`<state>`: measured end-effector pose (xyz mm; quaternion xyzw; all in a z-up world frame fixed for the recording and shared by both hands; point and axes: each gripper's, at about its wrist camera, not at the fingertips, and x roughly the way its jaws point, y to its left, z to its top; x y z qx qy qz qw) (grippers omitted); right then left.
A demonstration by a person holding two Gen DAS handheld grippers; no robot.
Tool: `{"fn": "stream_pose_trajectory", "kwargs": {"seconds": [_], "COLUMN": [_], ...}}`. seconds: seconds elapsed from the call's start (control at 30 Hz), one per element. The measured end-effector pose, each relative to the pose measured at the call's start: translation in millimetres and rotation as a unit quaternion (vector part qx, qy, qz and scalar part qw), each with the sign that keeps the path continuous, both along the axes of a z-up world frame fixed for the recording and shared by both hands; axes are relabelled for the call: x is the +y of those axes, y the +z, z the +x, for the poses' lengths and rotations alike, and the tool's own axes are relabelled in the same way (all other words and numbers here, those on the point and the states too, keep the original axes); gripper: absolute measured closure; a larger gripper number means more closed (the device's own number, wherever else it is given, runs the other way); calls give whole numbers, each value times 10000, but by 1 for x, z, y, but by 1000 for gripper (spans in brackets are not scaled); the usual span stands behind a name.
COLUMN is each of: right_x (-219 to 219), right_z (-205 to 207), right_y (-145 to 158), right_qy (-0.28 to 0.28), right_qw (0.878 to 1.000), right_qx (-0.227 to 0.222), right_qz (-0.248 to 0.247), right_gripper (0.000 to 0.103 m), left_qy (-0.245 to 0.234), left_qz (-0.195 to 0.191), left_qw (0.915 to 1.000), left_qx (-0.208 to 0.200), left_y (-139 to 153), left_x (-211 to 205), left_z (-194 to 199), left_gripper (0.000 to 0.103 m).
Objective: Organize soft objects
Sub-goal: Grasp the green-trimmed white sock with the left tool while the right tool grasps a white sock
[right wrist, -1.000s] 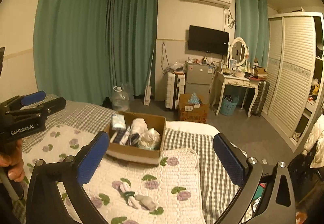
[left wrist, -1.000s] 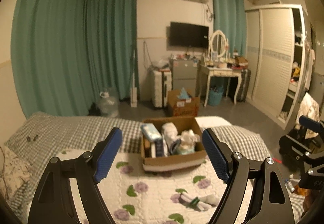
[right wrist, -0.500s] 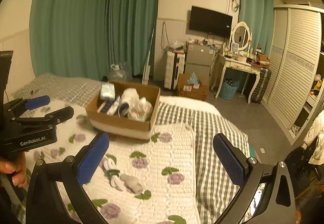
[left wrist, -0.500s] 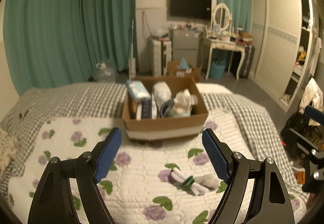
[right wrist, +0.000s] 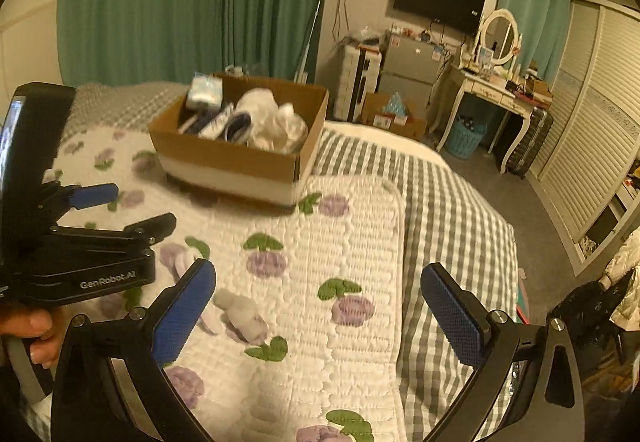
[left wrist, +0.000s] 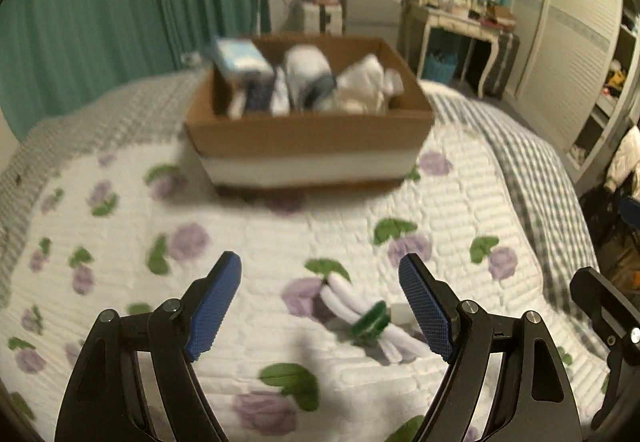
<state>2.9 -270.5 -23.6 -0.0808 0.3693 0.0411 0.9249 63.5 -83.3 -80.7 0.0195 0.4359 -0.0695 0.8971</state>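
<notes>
A pair of white socks (left wrist: 362, 312) with a green band lies on the flowered quilt (left wrist: 248, 238), just ahead of my left gripper (left wrist: 320, 306), which is open with nothing between its blue pads. In the right wrist view the same socks (right wrist: 240, 312) lie by the left finger of my right gripper (right wrist: 318, 304), also open and empty. The left gripper's body (right wrist: 80, 242) shows at the left there, held by a hand (right wrist: 32, 330). A cardboard box (left wrist: 308, 130) holding rolled socks and cloths stands farther back on the bed; it appears too as the box (right wrist: 236, 158) in the right wrist view.
The quilt lies on a grey checked bedsheet (right wrist: 448, 210) whose edge drops to the floor on the right. Beyond the bed stand green curtains (right wrist: 180, 2), a dressing table (right wrist: 496, 90), a small fridge (right wrist: 412, 66) and a slatted wardrobe (right wrist: 592, 114).
Both grippers have sunk toward the bed and tilted downward. The box and the socks now appear larger and nearer. Jaw widths look unchanged.
</notes>
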Motion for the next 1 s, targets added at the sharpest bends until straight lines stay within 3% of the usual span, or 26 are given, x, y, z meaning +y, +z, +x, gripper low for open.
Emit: {"fn": "stream_pose_trajectory", "kwargs": {"seconds": [0.3, 0.43, 0.57, 0.6, 0.77, 1.0], "right_x": [-2, -2, -2, -1, 7, 38], "right_z": [18, 22, 29, 31, 36, 54], "right_y": [-53, -65, -75, -78, -89, -116], "right_qy": [62, 147, 160, 144, 243, 634], "right_qw": [9980, 9966, 9952, 9947, 9921, 9841], "right_qx": [635, 810, 964, 1016, 1220, 1658], "right_qz": [28, 33, 38, 50, 166, -87], "right_gripper": [0, 0, 0, 0, 1, 1], "left_qy": [-147, -103, -343, -402, -444, -332], "left_qz": [-75, -200, -349, -357, -341, -167], "left_qw": [9969, 9940, 9928, 9928, 9945, 9980], "left_qx": [768, 1068, 1090, 1068, 883, 506], "left_y": [-57, -75, -79, -79, -72, -45], "left_x": [-26, -22, -18, -17, -4, 30], "left_z": [11, 15, 10, 8, 3, 11], "left_gripper": [21, 27, 68, 72, 76, 77]}}
